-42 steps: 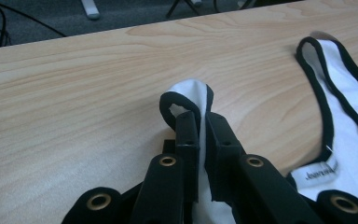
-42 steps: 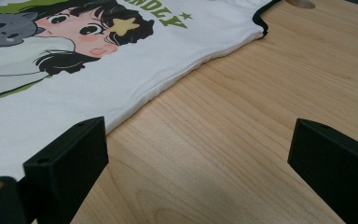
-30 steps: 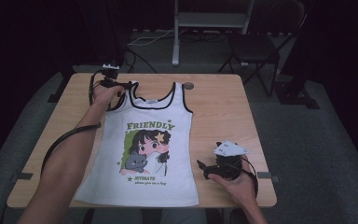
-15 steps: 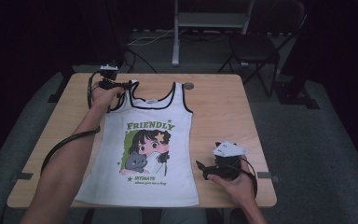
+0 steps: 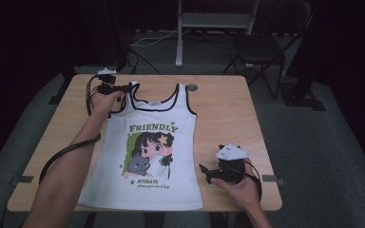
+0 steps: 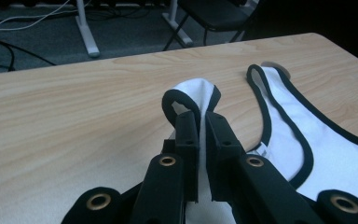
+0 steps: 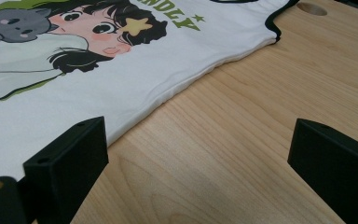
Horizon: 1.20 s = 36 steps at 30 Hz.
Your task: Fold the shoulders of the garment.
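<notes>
A white tank top (image 5: 147,147) with black trim, a cartoon girl and the word FRIENDLY lies flat on the wooden table (image 5: 228,109). At the far left my left gripper (image 5: 122,90) is shut on its left shoulder strap (image 6: 191,95). In the left gripper view the jaws (image 6: 201,122) pinch the white strap, which loops up past their tips. My right gripper (image 5: 204,170) rests on the table just right of the top's lower hem. Its jaws (image 7: 200,154) stand wide open with bare wood between them, and the top's side edge (image 7: 177,88) runs just ahead of them.
A round cable hole (image 5: 192,87) sits in the table near the right strap. Beyond the far edge stand a dark chair (image 5: 266,42) and a white stand leg (image 5: 178,52) with cables on the floor. Bare wood lies right of the top.
My left gripper has shifted a little to the left with the strap still pinched in it. The right gripper has stayed where it was.
</notes>
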Each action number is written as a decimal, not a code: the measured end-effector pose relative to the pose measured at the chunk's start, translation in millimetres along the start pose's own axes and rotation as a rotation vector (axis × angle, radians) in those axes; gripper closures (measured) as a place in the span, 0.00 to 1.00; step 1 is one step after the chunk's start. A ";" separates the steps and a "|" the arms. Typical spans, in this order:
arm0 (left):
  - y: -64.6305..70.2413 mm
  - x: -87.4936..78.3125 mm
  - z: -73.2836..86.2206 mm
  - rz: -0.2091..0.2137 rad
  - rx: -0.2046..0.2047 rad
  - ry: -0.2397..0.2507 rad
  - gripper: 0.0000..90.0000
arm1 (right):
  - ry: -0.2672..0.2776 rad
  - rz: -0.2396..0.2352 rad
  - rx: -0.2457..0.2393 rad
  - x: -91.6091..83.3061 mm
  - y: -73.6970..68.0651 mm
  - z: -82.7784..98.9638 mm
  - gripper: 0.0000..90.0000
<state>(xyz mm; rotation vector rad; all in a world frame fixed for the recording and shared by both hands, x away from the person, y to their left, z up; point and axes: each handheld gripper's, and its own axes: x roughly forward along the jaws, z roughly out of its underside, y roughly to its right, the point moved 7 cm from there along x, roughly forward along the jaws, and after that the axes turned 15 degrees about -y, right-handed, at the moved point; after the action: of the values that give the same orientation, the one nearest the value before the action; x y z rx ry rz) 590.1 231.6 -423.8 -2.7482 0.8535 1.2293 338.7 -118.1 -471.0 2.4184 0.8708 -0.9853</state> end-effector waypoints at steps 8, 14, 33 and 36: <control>17.0 -9.9 18.9 -0.010 0.037 0.025 0.94 | -0.002 -0.002 -0.010 0.0 -1.9 -0.4 0.05; 24.5 -16.7 25.6 -0.012 0.056 0.020 0.94 | -0.002 -0.004 -0.022 0.7 -3.3 -1.4 0.05; 48.4 -34.6 56.4 -0.022 0.068 0.009 0.93 | -0.008 -0.004 -0.038 0.9 -6.1 -2.1 0.05; 52.6 -37.9 61.8 -0.014 0.073 0.011 0.92 | -0.005 -0.004 -0.043 0.6 -6.3 -2.7 0.05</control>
<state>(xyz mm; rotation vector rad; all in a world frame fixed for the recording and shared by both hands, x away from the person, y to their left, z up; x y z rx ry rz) 501.7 218.7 -429.5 -2.7018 0.8602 1.1579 336.1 -111.7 -470.4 2.3783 0.8857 -0.9642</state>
